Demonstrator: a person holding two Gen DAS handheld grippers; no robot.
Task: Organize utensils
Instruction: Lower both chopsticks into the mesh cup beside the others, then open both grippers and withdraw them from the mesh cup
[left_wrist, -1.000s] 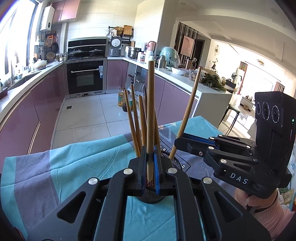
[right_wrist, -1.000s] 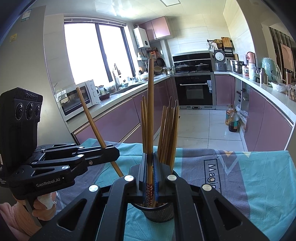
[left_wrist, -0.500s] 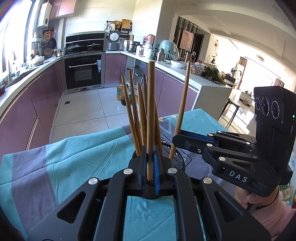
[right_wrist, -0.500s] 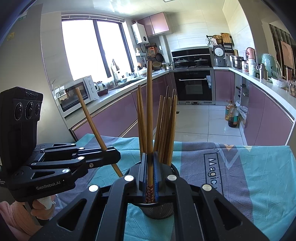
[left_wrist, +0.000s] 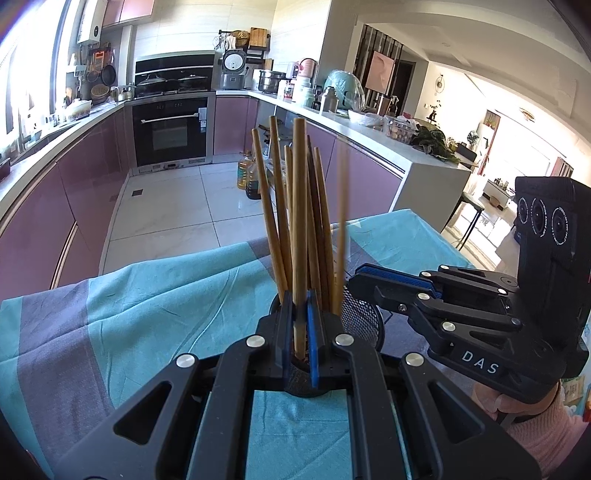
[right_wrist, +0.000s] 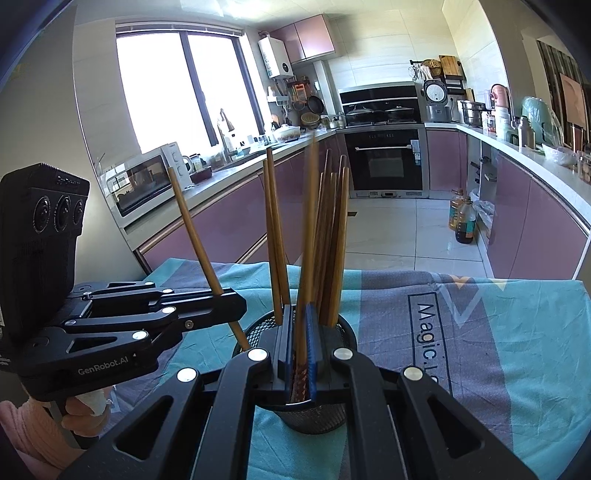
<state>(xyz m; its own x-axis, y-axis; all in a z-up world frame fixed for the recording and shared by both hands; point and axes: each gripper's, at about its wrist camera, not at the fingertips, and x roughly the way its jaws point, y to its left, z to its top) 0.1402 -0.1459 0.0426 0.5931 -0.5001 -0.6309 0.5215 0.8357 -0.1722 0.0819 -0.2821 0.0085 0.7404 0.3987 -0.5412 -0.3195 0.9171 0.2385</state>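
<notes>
A black mesh holder (right_wrist: 317, 417) stands on the teal and grey cloth (right_wrist: 517, 350) with several wooden chopsticks (right_wrist: 332, 240) upright in it. My right gripper (right_wrist: 300, 314) is shut on one chopstick (right_wrist: 308, 236), motion-blurred, whose patterned lower end is inside the holder. My left gripper (right_wrist: 240, 302) is shut on another chopstick (right_wrist: 195, 240), tilted, with its lower tip at the holder's left rim. In the left wrist view, my left gripper (left_wrist: 300, 306) clamps its chopstick (left_wrist: 299, 206) above the holder (left_wrist: 364, 321), while the right gripper (left_wrist: 356, 277) comes in from the right.
The cloth-covered table ends just beyond the holder, with tiled kitchen floor (left_wrist: 177, 206) past it. Purple cabinets (right_wrist: 221, 229) and counters line both sides, with an oven (right_wrist: 384, 162) at the back. A hand in a pink sleeve (left_wrist: 543, 432) holds each gripper.
My left gripper has come down and in toward the holder, bringing its chopstick's tip from left of the holder to the rim. The right-held chopstick has sunk slightly and is now blurred.
</notes>
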